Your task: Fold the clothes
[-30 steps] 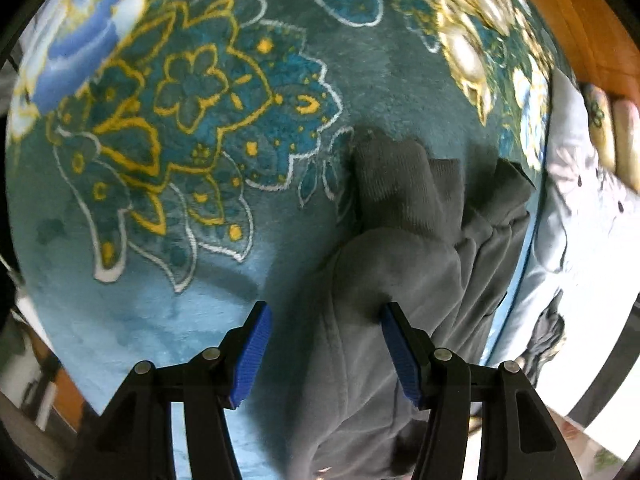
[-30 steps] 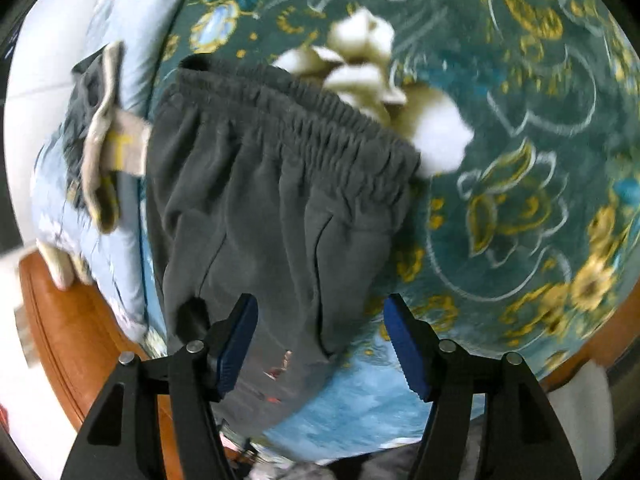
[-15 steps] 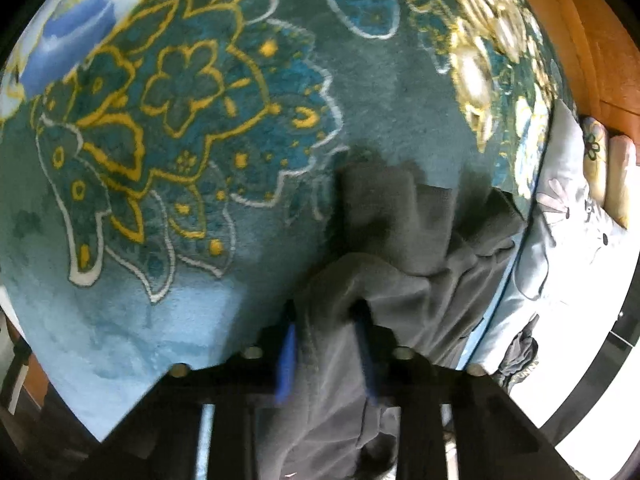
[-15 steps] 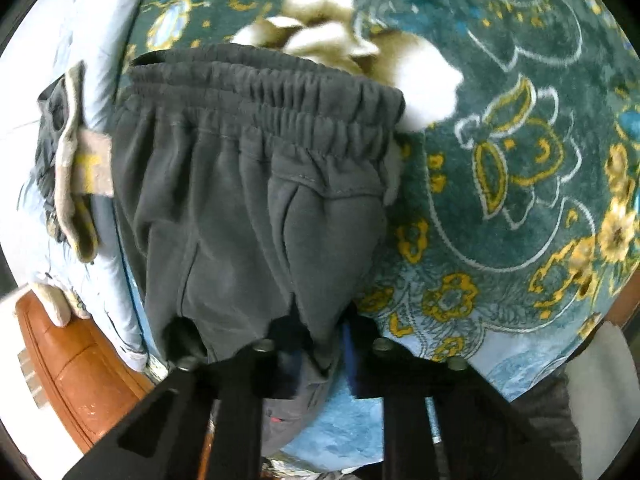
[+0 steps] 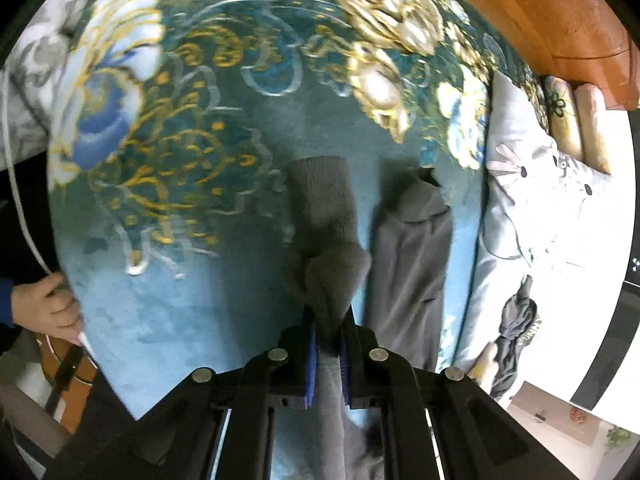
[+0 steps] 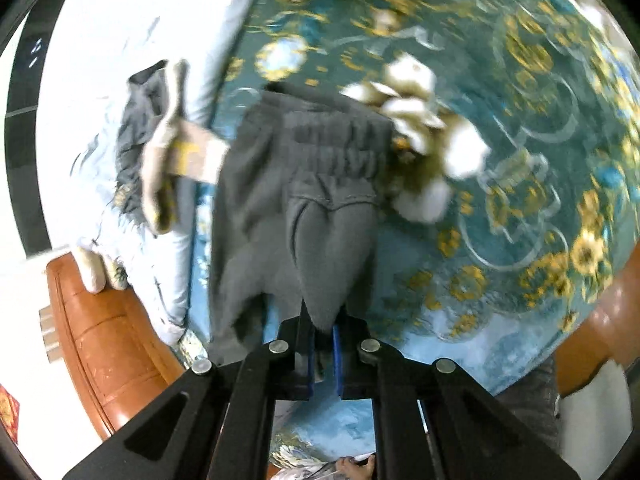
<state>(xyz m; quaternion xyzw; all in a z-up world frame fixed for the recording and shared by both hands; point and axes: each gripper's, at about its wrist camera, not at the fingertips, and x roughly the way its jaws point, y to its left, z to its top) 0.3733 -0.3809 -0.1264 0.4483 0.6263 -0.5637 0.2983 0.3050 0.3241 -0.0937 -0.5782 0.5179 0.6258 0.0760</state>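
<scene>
Grey sweatpants (image 6: 320,200) lie on the floral bedspread (image 5: 192,288). Left gripper (image 5: 327,344) closing on a cuffed leg end; right gripper (image 6: 323,350) clamped on cloth below the waistband. Likely lifting both ends to bring them together. No readable writing.
</scene>
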